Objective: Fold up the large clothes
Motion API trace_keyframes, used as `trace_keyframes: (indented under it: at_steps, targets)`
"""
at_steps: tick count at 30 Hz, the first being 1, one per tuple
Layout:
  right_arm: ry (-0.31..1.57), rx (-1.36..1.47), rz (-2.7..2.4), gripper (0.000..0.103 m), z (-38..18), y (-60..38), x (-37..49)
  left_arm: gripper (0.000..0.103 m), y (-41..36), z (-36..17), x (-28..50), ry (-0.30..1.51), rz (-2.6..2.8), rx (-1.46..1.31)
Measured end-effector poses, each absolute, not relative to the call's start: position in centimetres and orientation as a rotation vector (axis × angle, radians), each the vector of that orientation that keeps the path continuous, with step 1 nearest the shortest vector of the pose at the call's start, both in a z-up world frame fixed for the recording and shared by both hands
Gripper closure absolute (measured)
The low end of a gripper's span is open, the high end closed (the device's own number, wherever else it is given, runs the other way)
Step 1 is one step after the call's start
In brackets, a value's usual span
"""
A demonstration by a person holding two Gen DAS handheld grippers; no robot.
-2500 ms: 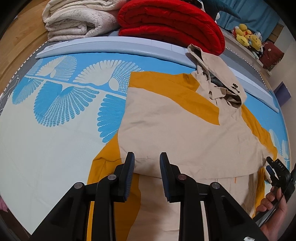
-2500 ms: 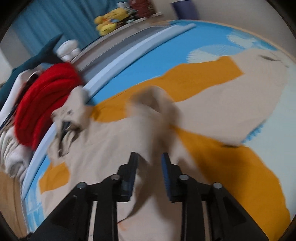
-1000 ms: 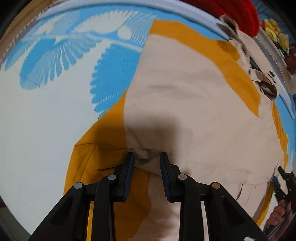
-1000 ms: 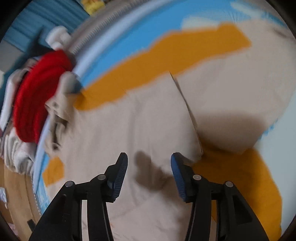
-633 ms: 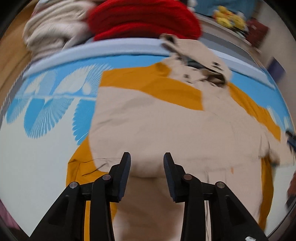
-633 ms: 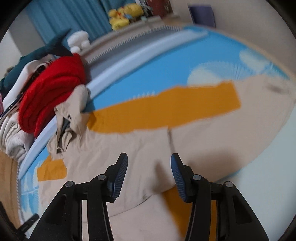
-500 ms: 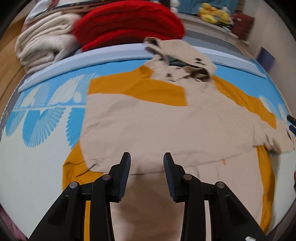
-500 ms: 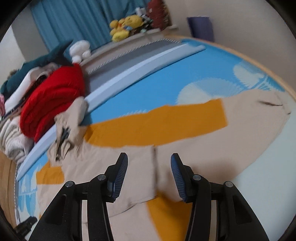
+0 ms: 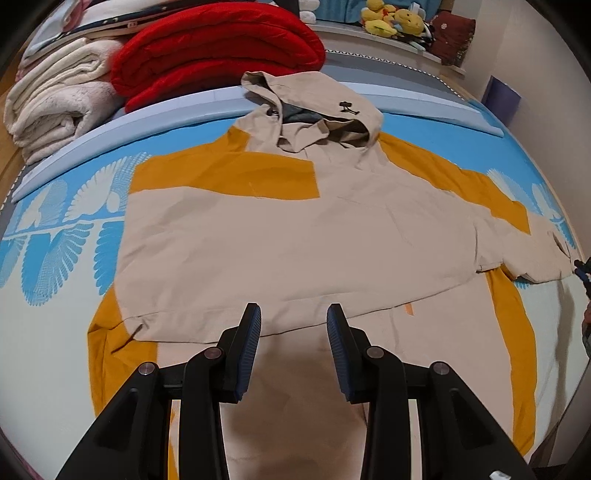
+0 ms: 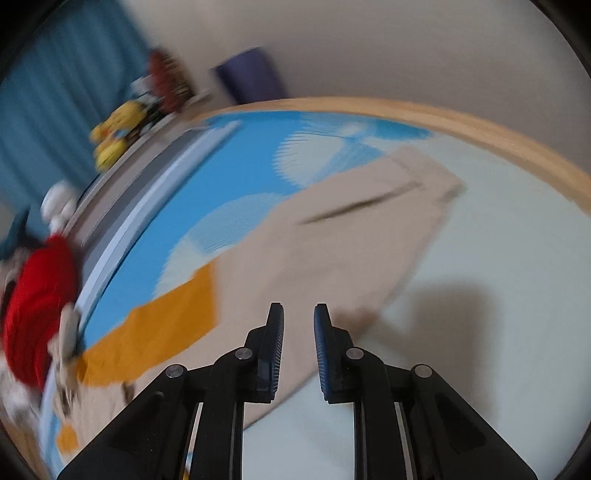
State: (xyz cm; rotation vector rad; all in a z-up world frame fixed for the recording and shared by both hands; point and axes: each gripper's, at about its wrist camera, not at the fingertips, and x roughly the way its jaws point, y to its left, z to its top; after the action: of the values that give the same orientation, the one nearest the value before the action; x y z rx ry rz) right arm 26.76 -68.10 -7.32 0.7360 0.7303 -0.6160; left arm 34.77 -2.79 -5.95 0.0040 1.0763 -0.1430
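Left wrist view: the beige and mustard hooded jacket lies spread on the blue and white patterned bedsheet, hood toward the folded red blanket and the cream blanket stacked beside it. One sleeve is folded across the chest; its cuff edge lies just ahead of the left gripper, whose jaws are spread wide with nothing between them, above the lower body of the jacket. Plush toys sit on the far ledge. No container holds anything here. Compared with a second ago, when these jaws sat narrow on the folded sleeve edge, they have let go and pulled back.

Right wrist view, heavily blurred: the right gripper hangs over the jacket's other sleeve, which stretches out flat toward the wooden bed edge. Its jaws stand apart with a narrow gap, empty. They are narrower than half a second earlier, and the view has swung outward toward the cuff.
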Motion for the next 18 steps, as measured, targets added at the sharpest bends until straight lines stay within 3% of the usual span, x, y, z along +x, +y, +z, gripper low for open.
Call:
trace_keyframes:
  at_steps: [5, 10, 14, 18]
  targets:
    - [0.747, 0.921, -0.68, 0.076, -12.4, -74.3, 24.9, 0.069, -4.4, -6.7, 34.8, 1.079, -0.168, 0.038]
    - [0.719, 1.001, -0.688, 0.059, -15.3, -76.4, 24.8, 0.069, -5.1, -6.9, 35.2, 1.084, -0.181, 0.022]
    - [0.688, 0.959, -0.658, 0.029, -15.1, -76.0, 26.6, 0.069, -5.1, -6.8, 35.4, 1.081, -0.176, 0.01]
    - [0.662, 0.941, -0.685, 0.027, -15.0, -75.3, 27.6, 0.069, -4.8, -6.7, 35.5, 1.08, -0.168, 0.001]
